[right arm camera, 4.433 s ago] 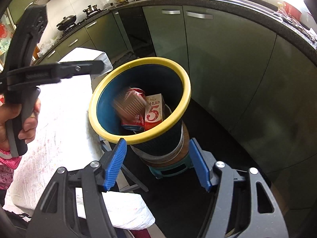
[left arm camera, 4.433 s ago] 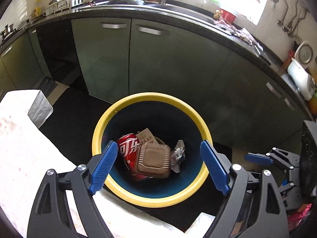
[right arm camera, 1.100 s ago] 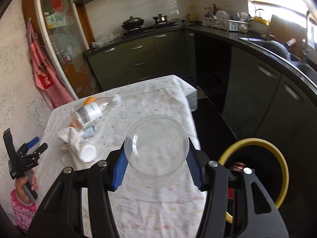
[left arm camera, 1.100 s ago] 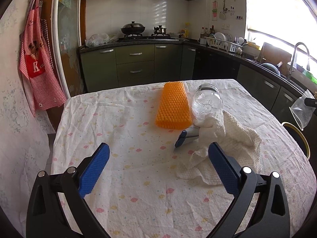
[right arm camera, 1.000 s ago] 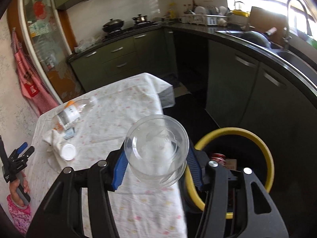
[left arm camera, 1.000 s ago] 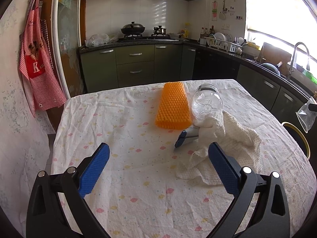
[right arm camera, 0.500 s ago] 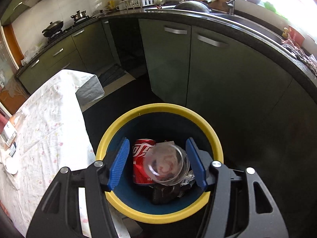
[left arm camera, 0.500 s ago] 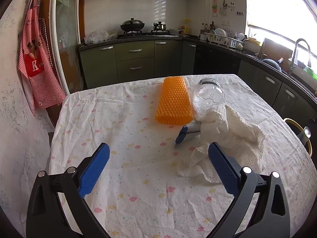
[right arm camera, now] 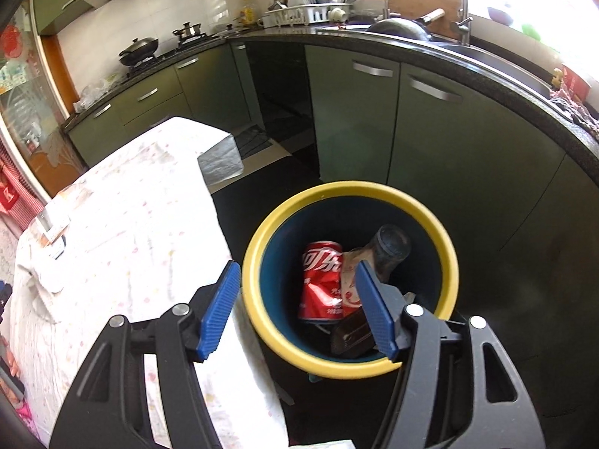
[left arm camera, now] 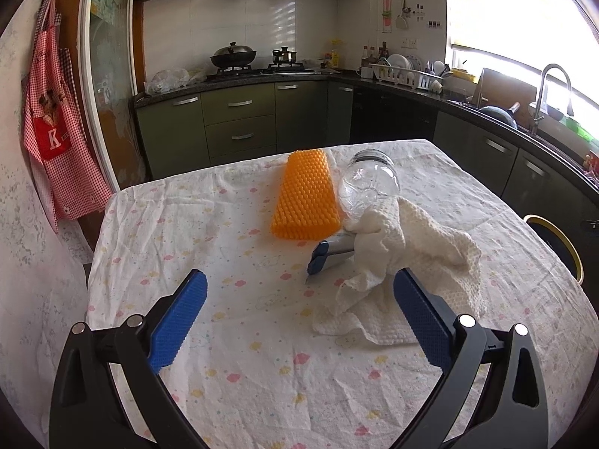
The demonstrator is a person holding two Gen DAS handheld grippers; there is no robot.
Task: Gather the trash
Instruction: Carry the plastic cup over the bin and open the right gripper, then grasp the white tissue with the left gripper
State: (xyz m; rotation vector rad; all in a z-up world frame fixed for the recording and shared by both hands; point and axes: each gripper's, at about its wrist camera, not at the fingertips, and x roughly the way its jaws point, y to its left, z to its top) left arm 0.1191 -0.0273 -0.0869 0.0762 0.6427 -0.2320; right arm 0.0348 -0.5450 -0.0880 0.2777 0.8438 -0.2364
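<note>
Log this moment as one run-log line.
right gripper: opening, empty, over bin | clear cup: in bin | left gripper: open, over table

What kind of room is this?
It is a home kitchen. You can see a stove with a wok on it, a sink tap, and a dish rack on the counter.

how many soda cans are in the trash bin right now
1. A red soda can lies in the yellow-rimmed trash bin, left of a clear plastic cup and above a dark box. More could be hidden under the pile.
</note>
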